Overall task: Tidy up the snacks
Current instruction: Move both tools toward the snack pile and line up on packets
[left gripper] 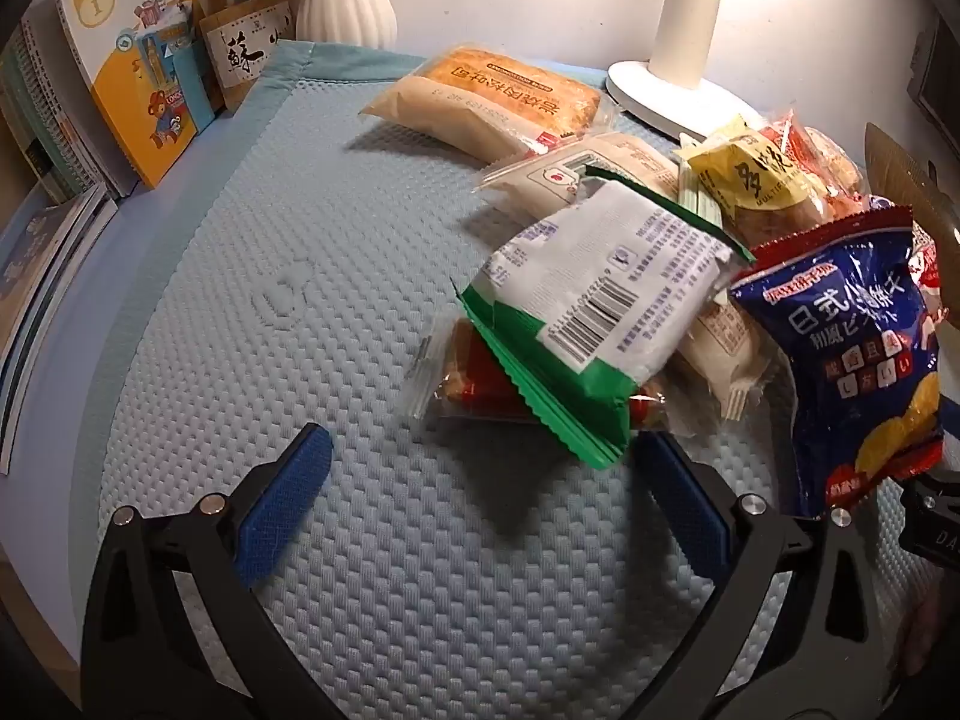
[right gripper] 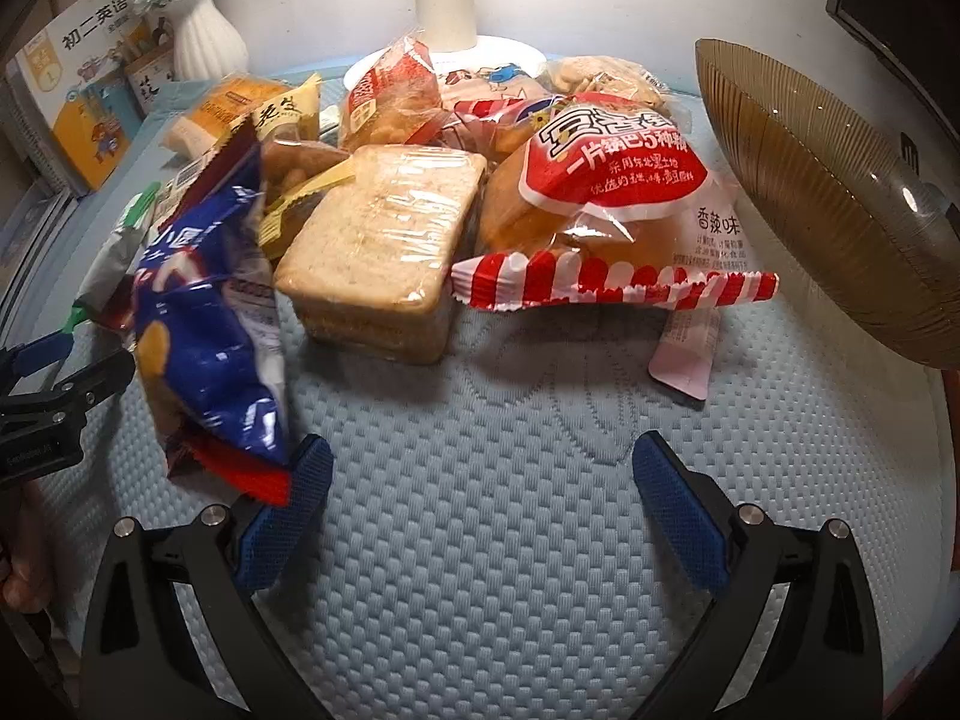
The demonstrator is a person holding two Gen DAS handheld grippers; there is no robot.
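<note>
Fingers of both grippers, left (left gripper: pixel 480 492) and right (right gripper: pixel 483 498), spread wide, holding nothing; blue snack bag (right gripper: pixel 204 324) apparently touches right gripper's left finger.

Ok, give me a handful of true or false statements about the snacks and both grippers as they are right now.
1. The left gripper is shut on the green and white packet. False: it is open, empty.
2. The right gripper is open. True.
3. The brown ribbed bowl is full of snacks. False: none show in it.
4. The clear-wrapped bread slices lie on the blue mat. True.
5. The blue packet lies beside the pink sachet. False: they lie far apart.
</note>
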